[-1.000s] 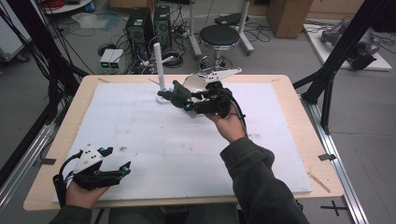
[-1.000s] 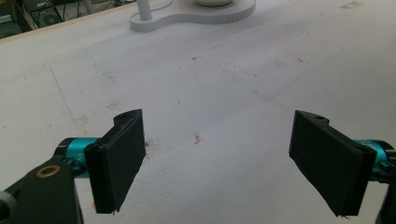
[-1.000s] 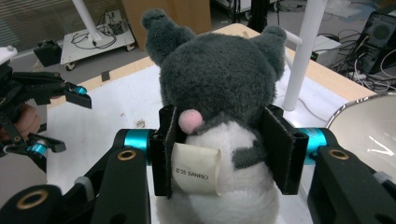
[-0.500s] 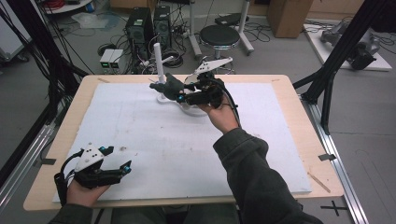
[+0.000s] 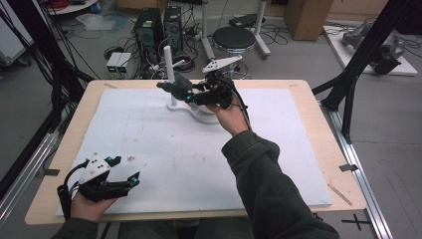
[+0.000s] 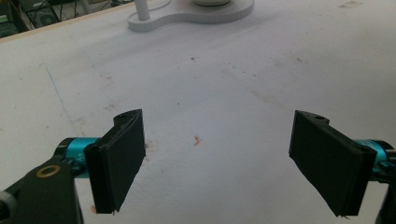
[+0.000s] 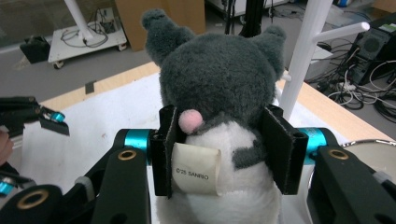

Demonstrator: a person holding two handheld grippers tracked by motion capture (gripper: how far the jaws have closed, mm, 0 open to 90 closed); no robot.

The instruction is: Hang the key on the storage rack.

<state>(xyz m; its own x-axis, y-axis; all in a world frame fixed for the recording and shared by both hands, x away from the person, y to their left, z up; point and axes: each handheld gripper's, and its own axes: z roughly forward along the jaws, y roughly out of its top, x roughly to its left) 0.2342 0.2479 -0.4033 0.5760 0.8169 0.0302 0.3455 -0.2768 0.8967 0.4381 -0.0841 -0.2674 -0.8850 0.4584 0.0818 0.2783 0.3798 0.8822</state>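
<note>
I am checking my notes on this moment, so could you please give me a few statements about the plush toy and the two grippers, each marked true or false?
1. The right gripper is shut on the grey and white plush toy. True.
2. The left gripper holds a toy. False: its jaws stand open over the bare white board.
3. The plush toy lies flat on the board. False: it is held up beside the white stand.
4. A paper tag hangs from the toy. True.

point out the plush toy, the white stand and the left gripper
plush toy point(image 7: 219, 70), right gripper view, back of its grey head
white stand point(image 5: 169, 62), high view, upright post
left gripper point(image 5: 128, 172), high view, between its jaw tips
</note>
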